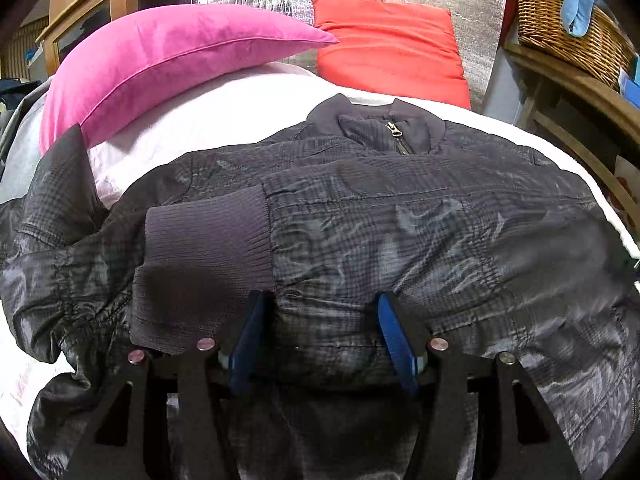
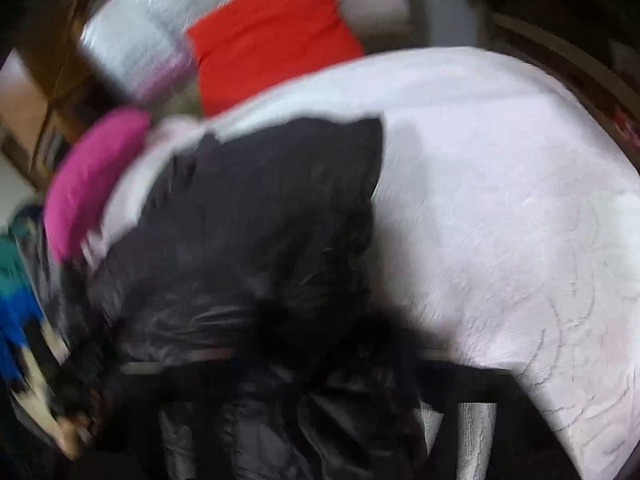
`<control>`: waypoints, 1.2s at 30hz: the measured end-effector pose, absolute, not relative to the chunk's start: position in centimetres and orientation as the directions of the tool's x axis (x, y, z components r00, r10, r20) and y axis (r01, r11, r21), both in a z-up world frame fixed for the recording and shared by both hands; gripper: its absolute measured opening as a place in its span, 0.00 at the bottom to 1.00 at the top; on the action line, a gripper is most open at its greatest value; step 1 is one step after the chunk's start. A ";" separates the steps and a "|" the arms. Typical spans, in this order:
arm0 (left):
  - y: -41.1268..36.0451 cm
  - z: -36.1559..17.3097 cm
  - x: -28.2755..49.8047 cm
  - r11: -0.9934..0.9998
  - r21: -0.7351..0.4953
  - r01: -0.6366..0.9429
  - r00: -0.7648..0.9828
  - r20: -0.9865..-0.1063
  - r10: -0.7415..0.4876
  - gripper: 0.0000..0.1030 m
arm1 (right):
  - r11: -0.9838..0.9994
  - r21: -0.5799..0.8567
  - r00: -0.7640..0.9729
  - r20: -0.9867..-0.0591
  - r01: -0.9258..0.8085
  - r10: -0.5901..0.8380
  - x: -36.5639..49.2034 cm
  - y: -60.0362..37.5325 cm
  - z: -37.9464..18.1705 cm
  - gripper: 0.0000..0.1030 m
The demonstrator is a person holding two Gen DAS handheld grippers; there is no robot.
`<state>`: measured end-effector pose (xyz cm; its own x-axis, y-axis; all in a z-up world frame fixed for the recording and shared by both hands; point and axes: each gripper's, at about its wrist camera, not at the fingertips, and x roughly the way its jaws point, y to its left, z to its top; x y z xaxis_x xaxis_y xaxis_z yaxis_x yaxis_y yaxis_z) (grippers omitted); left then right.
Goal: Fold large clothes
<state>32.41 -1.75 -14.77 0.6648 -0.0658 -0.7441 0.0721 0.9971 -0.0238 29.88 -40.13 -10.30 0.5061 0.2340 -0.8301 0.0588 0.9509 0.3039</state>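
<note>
A dark checked zip jacket (image 1: pixel 400 216) lies on a white bedsheet (image 1: pixel 224 120), collar away from me, one sleeve with a ribbed cuff (image 1: pixel 208 240) folded across its front. My left gripper (image 1: pixel 322 312) hovers over the jacket's lower part with its blue-padded fingers (image 1: pixel 394 336) spread apart and nothing between them. The right wrist view is blurred by motion. It shows the jacket (image 2: pixel 260 220) bunched on the sheet (image 2: pixel 500 200), with dark fabric draped over the right gripper's frame, whose fingers are hidden.
A pink pillow (image 1: pixel 160 64) and a red pillow (image 1: pixel 388 44) lie at the head of the bed against a silver quilted backing. A wicker basket (image 1: pixel 568 28) sits on a wooden shelf at right. A wooden cabinet (image 1: pixel 92 12) stands at left.
</note>
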 end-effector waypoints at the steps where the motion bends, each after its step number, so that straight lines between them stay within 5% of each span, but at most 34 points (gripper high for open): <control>1: -1.7 -14.7 32.3 0.997 -0.027 0.073 0.665 -0.743 -0.069 0.58 | 0.959 0.279 0.524 -0.825 0.051 0.212 29.5 -40.3 -10.2 0.30; 6: -1.7 -14.8 32.3 0.997 -0.024 0.075 0.666 -0.743 -0.068 0.59 | 0.972 0.225 0.538 -0.828 0.062 0.157 29.5 -40.7 -10.6 0.33; 7: -1.6 -14.8 32.4 0.997 -0.025 0.074 0.665 -0.744 -0.068 0.59 | 0.976 0.207 0.542 -0.829 0.067 0.138 29.2 -40.7 -10.2 0.37; 9: -1.6 -14.8 32.4 0.997 -0.026 0.073 0.666 -0.743 -0.068 0.59 | 0.972 0.203 0.556 -0.824 0.114 0.107 29.3 -40.5 -9.4 0.62; 12: -1.8 -14.8 32.3 0.997 -0.016 0.074 0.667 -0.742 -0.062 0.59 | 0.969 0.190 0.659 -0.751 0.159 0.039 27.0 -40.7 -6.1 0.63; 16: -1.8 -14.8 32.4 0.997 -0.014 0.075 0.668 -0.742 -0.061 0.59 | 0.959 0.283 0.723 -0.667 0.023 0.179 25.4 -38.1 -3.8 0.68; 20: -1.9 -14.8 32.4 0.997 -0.011 0.078 0.666 -0.743 -0.060 0.62 | 0.946 0.323 0.556 -0.791 0.027 0.255 28.2 -36.2 -9.5 0.75; 25: -1.4 -13.0 32.6 0.997 0.007 0.082 0.637 -0.770 -0.047 0.72 | 0.933 0.356 0.667 -0.708 0.054 0.232 25.6 -34.9 -5.7 0.75; 31: 6.6 -7.4 28.7 0.947 -0.320 -0.008 0.670 -0.705 -0.232 0.79 | 0.881 0.467 0.741 -0.564 -0.077 0.364 17.0 -29.6 -2.8 0.85; 36: 19.2 -4.6 23.5 0.878 -0.461 -0.129 0.771 -0.604 -0.204 0.81 | 0.840 0.522 0.685 -0.559 -0.146 0.467 11.9 -23.7 -6.0 0.85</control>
<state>23.50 19.25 -4.58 0.7706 -0.2042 -0.6037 -0.1288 0.8778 -0.4614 11.89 -23.66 -6.01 0.6853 0.4665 -0.5592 -0.1459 0.8403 0.5221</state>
